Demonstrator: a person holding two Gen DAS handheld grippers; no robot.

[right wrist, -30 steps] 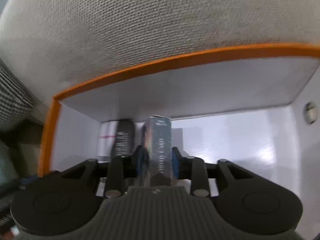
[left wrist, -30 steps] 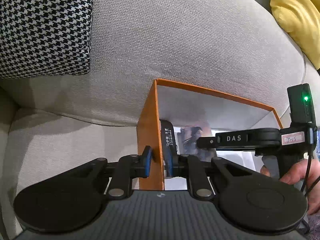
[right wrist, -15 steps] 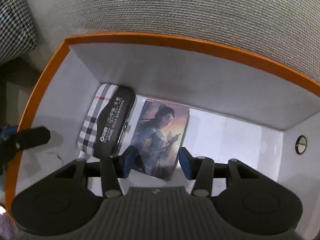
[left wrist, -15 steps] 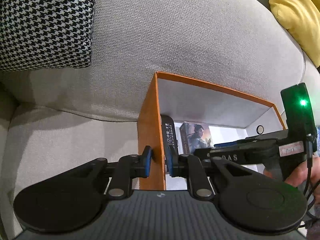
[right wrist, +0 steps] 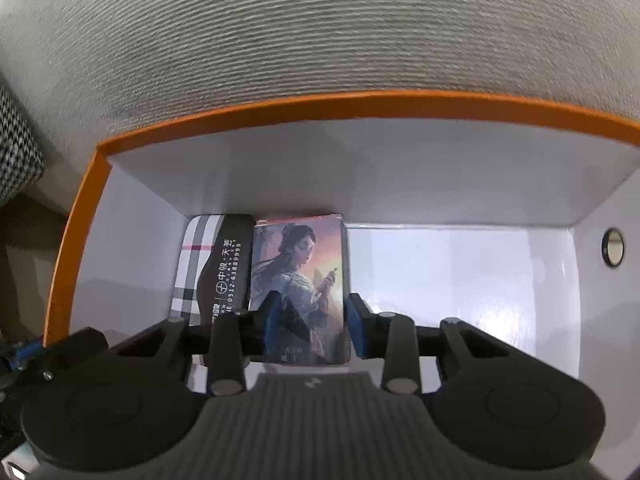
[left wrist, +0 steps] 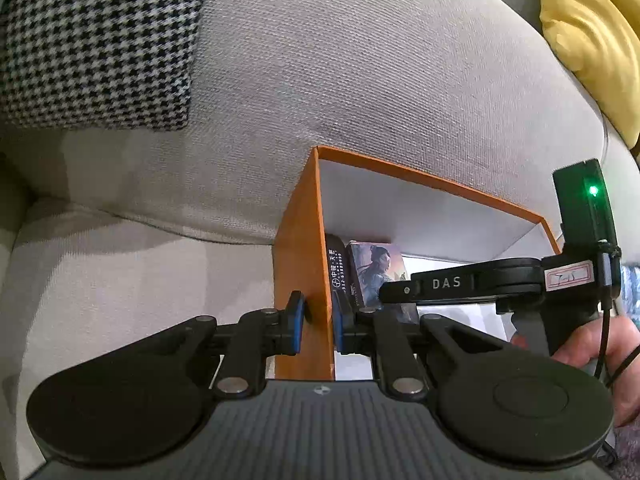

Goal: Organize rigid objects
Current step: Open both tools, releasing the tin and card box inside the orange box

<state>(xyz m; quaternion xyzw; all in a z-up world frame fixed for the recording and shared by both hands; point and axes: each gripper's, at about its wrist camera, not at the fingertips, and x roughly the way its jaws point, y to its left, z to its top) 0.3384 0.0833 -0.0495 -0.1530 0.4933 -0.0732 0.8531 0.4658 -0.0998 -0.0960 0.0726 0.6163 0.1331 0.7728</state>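
A big grey sofa cushion made of rough cloth (left wrist: pixel 360 80) fills the back of both views. A black and white checked pillow (left wrist: pixel 96 40) sits up in the left corner, and a yellow pillow (left wrist: pixel 592 40) peeks in at the top right.

On the sofa seat stands an open orange box with white inside walls (left wrist: pixel 300 264). Its far side is close against the grey cushion.

Two things lie flat on the box floor, pushed into the far left corner. One is a black case with white writing and a checked stripe pattern (right wrist: pixel 216 268). The other is a small flat box with a picture of a lady on it (right wrist: pixel 300 280). They lie side by side and touch each other. The case is on the left and the picture box is on its right.

The left gripper (left wrist: pixel 318 324) is pinched on the left wall of the orange box. One blue pad is outside the wall and one is inside, and both press on it.

The right gripper (right wrist: pixel 312 330) hangs over the picture box. Its blue pads (right wrist: pixel 272 316) stand wide apart, one by each side of the picture box. They are spread a little wider than the box and hold nothing.

A small round metal ring (right wrist: pixel 613 246) sits on the right inside wall of the orange box.
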